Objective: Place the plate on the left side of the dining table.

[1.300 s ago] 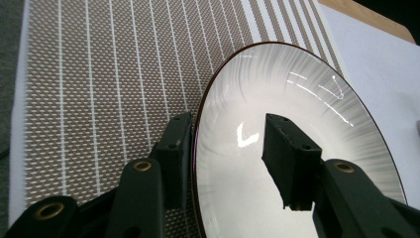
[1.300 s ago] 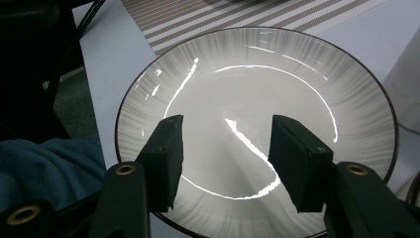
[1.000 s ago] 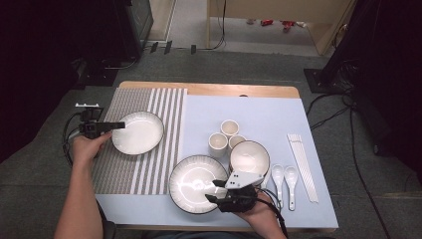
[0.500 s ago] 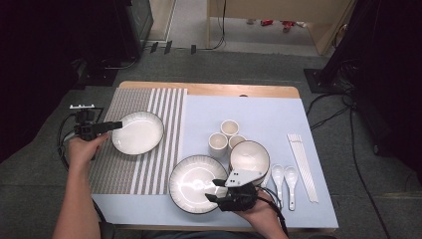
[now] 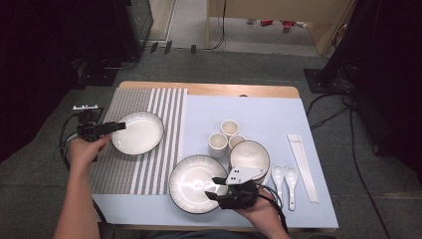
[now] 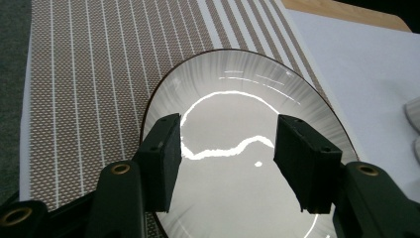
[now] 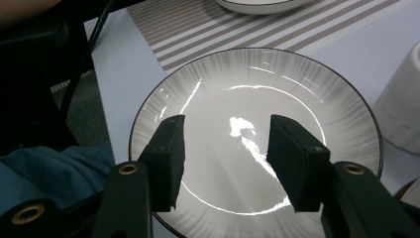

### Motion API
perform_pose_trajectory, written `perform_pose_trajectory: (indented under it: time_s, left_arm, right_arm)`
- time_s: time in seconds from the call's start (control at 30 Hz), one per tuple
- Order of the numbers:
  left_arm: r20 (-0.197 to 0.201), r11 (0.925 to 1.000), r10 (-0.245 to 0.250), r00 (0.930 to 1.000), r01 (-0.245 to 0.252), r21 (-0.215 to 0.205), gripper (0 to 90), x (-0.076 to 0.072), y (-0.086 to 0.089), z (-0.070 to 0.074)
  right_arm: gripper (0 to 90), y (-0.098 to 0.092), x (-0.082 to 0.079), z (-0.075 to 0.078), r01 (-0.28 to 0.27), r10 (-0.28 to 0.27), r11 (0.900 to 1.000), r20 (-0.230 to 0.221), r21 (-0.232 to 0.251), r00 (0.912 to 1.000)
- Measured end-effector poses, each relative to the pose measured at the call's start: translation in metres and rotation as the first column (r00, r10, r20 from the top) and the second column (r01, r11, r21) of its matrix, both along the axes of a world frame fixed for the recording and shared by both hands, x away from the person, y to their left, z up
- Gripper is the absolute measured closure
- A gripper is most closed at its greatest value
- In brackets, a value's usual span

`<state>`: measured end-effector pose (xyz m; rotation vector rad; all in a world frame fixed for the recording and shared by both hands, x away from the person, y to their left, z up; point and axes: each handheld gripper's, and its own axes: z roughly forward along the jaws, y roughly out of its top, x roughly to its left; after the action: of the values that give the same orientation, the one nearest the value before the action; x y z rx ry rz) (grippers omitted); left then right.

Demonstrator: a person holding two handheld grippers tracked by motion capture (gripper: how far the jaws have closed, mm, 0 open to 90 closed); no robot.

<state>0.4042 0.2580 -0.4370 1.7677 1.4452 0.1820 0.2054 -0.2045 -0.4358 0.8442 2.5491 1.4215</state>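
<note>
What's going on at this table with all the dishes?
A person holds a claw in each hand. The left claw hangs open at the edge of a plate on the striped mat; its jaws have just been opening, with nothing gripped. The right claw hangs open over the near plate. Cups, a bowl, spoons and chopsticks wait alongside.

Both plates, one on the striped mat (image 5: 138,132) and one at the near edge (image 5: 193,183), gleam like glazed ceramic, smooth and glossy. The placemat (image 5: 129,164) is coarse woven cloth, matt. At twelve o'clock, bare wooden table (image 5: 239,90). Gripper pads (image 6: 166,153) look matt black rubber.
</note>
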Motion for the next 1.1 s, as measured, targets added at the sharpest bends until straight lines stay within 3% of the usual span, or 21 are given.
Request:
perform_pose_trajectory:
  time_s: [0.17,0.3,0.63,0.73,1.1]
  left_arm:
    - [0.005,0.9995,-0.023,0.9997,0.023,0.020,43.9,-0.002,-0.006,0.000]
    - [0.003,0.9991,-0.042,0.9991,0.042,-0.010,43.2,-0.005,-0.009,0.000]
    - [0.020,0.9982,-0.057,0.9982,0.057,0.016,37.6,-0.009,-0.014,-0.001]
    - [0.024,0.9977,-0.068,0.9974,0.068,-0.007,37.5,-0.011,-0.017,-0.002]
    - [0.048,0.9932,-0.112,0.9926,0.110,0.039,37.8,-0.015,-0.029,-0.002]
  right_arm:
    - [49.6,-0.002,0.003,0.005,0.002,-0.002,1.000,-0.001,0.002,1.0000]
    - [49.1,-0.002,0.004,0.008,-0.003,0.003,1.000,-0.005,0.008,1.0000]
    - [48.8,-0.002,0.004,0.017,-0.008,0.008,1.000,0.003,0.006,1.0000]
    - [48.6,-0.002,0.004,0.020,-0.015,0.015,1.000,0.012,-0.007,0.9998]
    - [47.9,-0.009,0.012,0.030,-0.010,0.010,1.000,0.024,-0.005,0.9996]
